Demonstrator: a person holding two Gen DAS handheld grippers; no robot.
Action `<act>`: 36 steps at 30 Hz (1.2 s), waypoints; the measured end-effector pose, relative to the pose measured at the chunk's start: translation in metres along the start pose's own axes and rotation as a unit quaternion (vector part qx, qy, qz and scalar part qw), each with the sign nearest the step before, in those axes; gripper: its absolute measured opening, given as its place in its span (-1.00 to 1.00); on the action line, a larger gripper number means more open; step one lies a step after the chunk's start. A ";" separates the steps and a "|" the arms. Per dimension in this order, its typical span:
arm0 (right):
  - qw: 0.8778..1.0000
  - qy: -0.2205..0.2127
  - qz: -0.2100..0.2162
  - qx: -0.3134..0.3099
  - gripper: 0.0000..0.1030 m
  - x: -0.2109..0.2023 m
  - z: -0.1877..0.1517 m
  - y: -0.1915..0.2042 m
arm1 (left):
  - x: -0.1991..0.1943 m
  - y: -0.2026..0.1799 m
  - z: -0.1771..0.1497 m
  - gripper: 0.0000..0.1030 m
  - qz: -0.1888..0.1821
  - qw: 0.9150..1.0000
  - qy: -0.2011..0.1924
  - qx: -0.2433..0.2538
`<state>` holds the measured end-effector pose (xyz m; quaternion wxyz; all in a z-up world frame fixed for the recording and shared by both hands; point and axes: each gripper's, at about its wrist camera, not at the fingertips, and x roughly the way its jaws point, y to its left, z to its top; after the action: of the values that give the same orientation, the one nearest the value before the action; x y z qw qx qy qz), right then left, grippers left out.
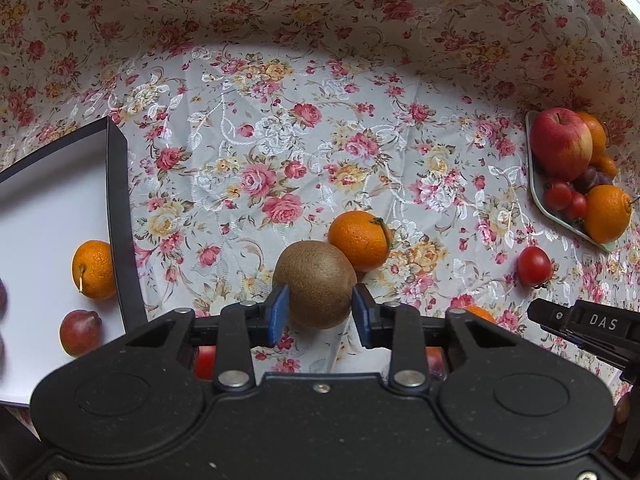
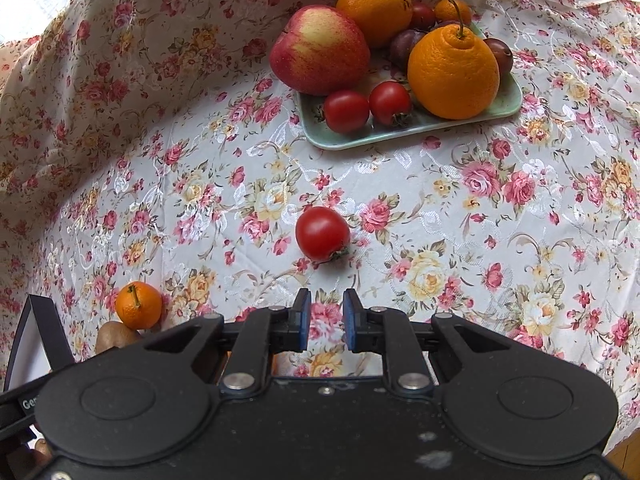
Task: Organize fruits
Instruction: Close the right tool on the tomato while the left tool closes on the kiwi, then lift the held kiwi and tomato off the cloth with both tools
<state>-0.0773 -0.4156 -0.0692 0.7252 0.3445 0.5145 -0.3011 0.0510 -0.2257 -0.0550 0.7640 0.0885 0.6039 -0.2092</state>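
Observation:
My left gripper is shut on a brown kiwi, its blue pads pressed against both sides. A mandarin lies on the floral cloth just behind the kiwi, touching it. In the right wrist view, my right gripper stands open with a narrow gap and nothing between its fingers. A loose red tomato sits a short way ahead of it. At the left, a dark-walled box with a white floor holds a mandarin and a reddish plum.
A pale green tray at the far right carries an apple, two big oranges, plums and small tomatoes. More fruit shows partly under the left gripper's body. Draped floral cloth rises behind the table.

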 end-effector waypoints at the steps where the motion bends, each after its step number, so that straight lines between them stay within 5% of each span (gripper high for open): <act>1: 1.000 0.001 0.000 0.003 -0.63 -0.001 -0.001 -0.002 | 0.000 0.000 -0.001 -0.17 -0.002 1.000 0.001 0.000; 5: 1.000 0.005 0.001 0.011 -0.63 -0.003 -0.007 -0.007 | 0.000 0.004 -0.007 -0.15 -0.008 1.000 0.004 -0.008; 9: 1.000 0.002 0.000 0.004 -0.63 -0.007 -0.010 -0.007 | -0.005 0.014 -0.006 0.14 -0.011 0.999 -0.013 -0.032; 13: 1.000 -0.001 -0.001 0.009 -0.62 -0.009 -0.011 -0.008 | -0.008 0.023 -0.003 0.22 -0.023 0.998 -0.023 -0.057; 31: 1.000 -0.008 -0.008 0.021 -0.60 -0.006 -0.006 -0.011 | 0.012 0.007 -0.002 0.25 -0.010 1.000 -0.008 -0.023; 36: 0.999 -0.020 -0.013 0.024 -0.40 -0.005 -0.004 -0.009 | 0.017 0.012 0.000 0.25 -0.012 0.999 0.004 -0.038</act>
<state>-0.0879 -0.4171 -0.0671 0.7229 0.3496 0.4967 -0.3295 0.0595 -0.2188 -0.0725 0.7620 0.0530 0.6154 -0.1944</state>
